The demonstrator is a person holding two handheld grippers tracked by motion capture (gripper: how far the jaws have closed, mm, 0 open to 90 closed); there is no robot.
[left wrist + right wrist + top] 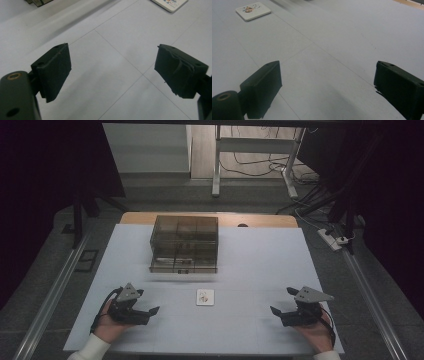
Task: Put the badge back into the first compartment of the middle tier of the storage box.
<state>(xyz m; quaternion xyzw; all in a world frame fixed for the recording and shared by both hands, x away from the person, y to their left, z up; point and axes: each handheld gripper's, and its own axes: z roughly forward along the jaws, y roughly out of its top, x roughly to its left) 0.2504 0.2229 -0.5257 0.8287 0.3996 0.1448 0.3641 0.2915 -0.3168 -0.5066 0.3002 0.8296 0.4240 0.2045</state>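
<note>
left claw [150, 311] spread, empty | right claw [274, 311] spread, empty | risk: flat card [205, 297] mid-tabletop near front edge may slide under pinch

Bare white tabletop [260, 270] lay open between and ahead of both hands. Only a small white square card [205, 297] lay midway, and a smoky transparent plastic compartment box [184, 243] blocked the far centre.
</note>
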